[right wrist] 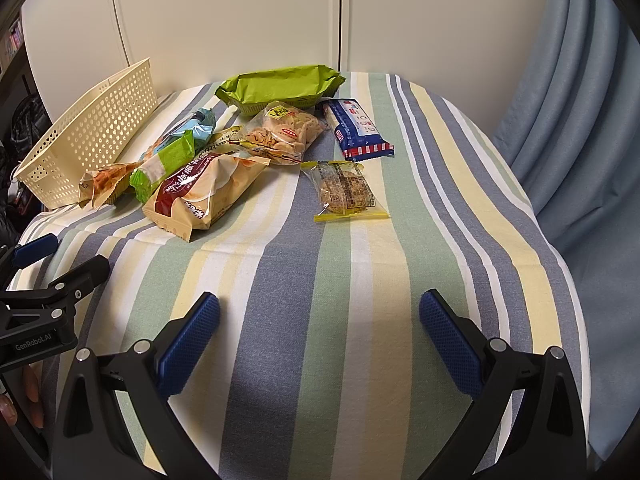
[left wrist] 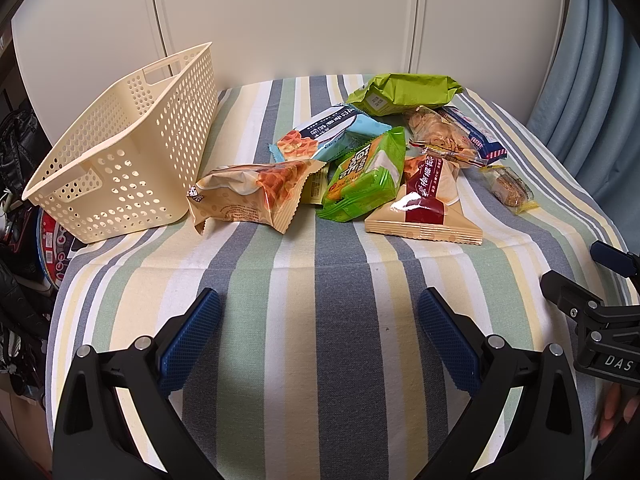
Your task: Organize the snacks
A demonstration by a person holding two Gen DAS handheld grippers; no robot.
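The left hand-held gripper (left wrist: 319,332) is wide open with nothing in it, low over the striped cloth (left wrist: 320,300) on the counter; the right hand-held gripper (right wrist: 319,334) is wide open and empty too; past them the snack bags lie in a heap in the middle; a tan bag (right wrist: 200,192) is nearest, a small cookie pack (right wrist: 344,192) lies apart to the right; the cream basket (left wrist: 120,152) stands at the left, just beside an orange bag (left wrist: 248,196); a green bag (right wrist: 280,88) lies farthest back.
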